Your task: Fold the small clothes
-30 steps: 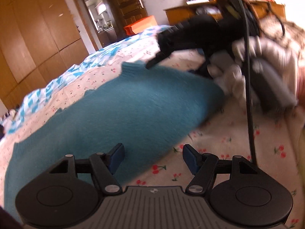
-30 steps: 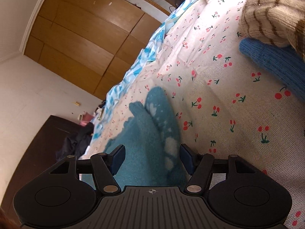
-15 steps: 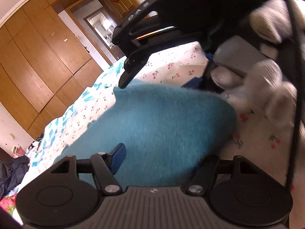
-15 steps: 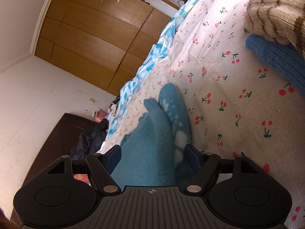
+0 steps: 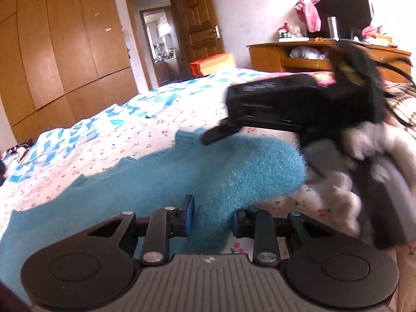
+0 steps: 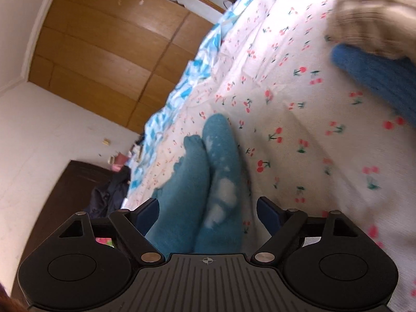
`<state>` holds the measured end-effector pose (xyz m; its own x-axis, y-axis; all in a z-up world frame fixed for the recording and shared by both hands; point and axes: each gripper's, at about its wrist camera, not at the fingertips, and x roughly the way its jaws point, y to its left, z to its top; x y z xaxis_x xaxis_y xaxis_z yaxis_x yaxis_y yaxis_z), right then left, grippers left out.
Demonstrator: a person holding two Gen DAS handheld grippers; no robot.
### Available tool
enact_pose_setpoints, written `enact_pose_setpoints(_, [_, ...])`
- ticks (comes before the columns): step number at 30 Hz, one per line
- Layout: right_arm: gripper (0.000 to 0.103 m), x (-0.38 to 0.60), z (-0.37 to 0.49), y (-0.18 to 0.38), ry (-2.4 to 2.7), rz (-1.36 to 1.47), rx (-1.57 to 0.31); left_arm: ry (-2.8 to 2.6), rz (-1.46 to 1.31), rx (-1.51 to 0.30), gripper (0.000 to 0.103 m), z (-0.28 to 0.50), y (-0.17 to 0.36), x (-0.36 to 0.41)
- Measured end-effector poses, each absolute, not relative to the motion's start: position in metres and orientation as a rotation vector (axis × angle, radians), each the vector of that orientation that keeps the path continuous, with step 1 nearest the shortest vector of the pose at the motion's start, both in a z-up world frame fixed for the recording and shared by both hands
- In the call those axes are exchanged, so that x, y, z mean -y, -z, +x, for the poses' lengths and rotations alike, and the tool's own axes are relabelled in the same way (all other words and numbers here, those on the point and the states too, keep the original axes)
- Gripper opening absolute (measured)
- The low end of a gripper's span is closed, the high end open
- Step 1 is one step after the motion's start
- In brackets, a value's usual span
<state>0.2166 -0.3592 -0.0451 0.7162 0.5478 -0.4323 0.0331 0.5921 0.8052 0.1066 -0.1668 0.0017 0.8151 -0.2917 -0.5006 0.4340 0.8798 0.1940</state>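
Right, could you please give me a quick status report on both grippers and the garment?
Left gripper shut on fuzzy teal knit garment. Right gripper open, garment between its fingers. Nothing in the way.

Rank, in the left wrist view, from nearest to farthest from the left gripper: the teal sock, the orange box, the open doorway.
From the left gripper:
1. Teal sock, between its fingers, on the bed.
2. Orange box, beyond the bed's far edge.
3. Open doorway, behind the box, slightly left.

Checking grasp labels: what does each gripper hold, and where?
Left gripper pinches the teal sock at its near edge; right gripper is open, holding nothing.
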Motion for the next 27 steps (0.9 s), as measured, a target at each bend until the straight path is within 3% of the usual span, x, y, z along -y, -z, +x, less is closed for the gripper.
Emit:
enact_pose_setpoints(12, [0.084,0.358,0.264,0.052,-0.397,0.927,-0.872,0.429,0.191,-0.479,0.034,0.095,-0.005,0.145])
enact_pose_setpoints(14, [0.077,0.355,0.278,0.048,-0.384,0.878,-0.888,0.432,0.194,-0.479,0.034,0.097,-0.005,0.145])
enact_pose_setpoints(16, [0.047,0.345,0.283,0.045,-0.337,0.760,-0.932,0.428,0.192,-0.482,0.034,0.098,-0.006,0.146])
enact_pose_setpoints(19, [0.035,0.342,0.274,0.042,-0.336,0.728,-0.927,0.427,0.171,-0.491,0.034,0.101,-0.007,0.147])
enact_pose_setpoints(22, [0.027,0.356,0.264,0.049,-0.338,0.904,-0.899,0.420,0.164,-0.485,0.033,0.100,-0.008,0.151])
enact_pose_setpoints(27, [0.026,0.355,0.257,0.041,-0.336,1.013,-0.866,0.390,0.225,-0.423,0.033,0.095,-0.010,0.160])
